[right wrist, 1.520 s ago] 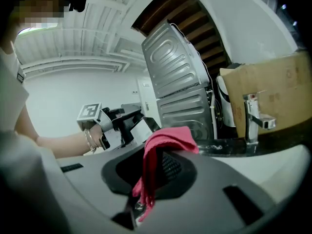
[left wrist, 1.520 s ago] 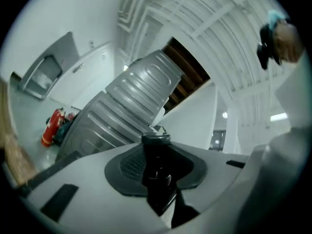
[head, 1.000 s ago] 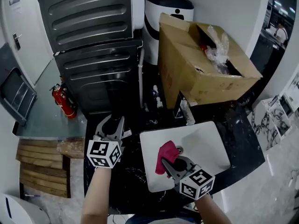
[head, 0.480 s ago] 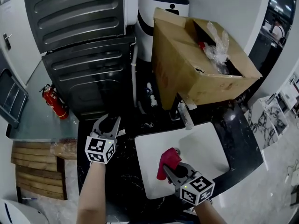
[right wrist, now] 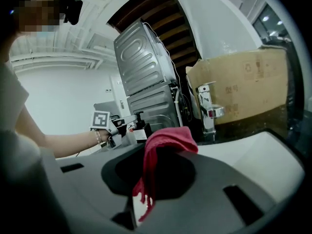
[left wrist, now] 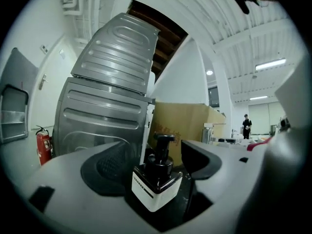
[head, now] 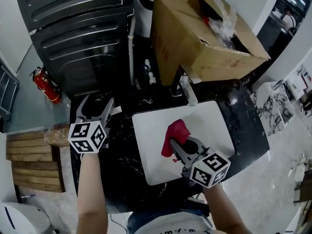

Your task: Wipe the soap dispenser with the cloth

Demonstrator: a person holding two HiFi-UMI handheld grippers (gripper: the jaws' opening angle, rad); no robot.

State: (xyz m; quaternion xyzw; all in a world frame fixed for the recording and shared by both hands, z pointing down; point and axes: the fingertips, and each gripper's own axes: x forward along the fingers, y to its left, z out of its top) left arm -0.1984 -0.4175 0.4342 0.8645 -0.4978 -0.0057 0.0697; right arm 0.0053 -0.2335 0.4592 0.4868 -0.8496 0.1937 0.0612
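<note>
Soap dispenser (left wrist: 155, 179): upright on the black counter (head: 122, 172), left of the sink (head: 214, 126); rigid, glossy, probably slippery, so grip its square body.
Left gripper (head: 96, 105): jaws opening around it, pads clear.
Cloth (head: 176, 132): limp, pinched in the right gripper (right wrist: 156, 177).

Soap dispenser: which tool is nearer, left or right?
Left. The left tool has the soap dispenser between its opening jaws; the right tool, gripping the red cloth, is off to the side over the sink.

cloth (head: 176, 130): soft fabric (nubbly) | soap dispenser (left wrist: 156, 175): glossy dark plastic
</note>
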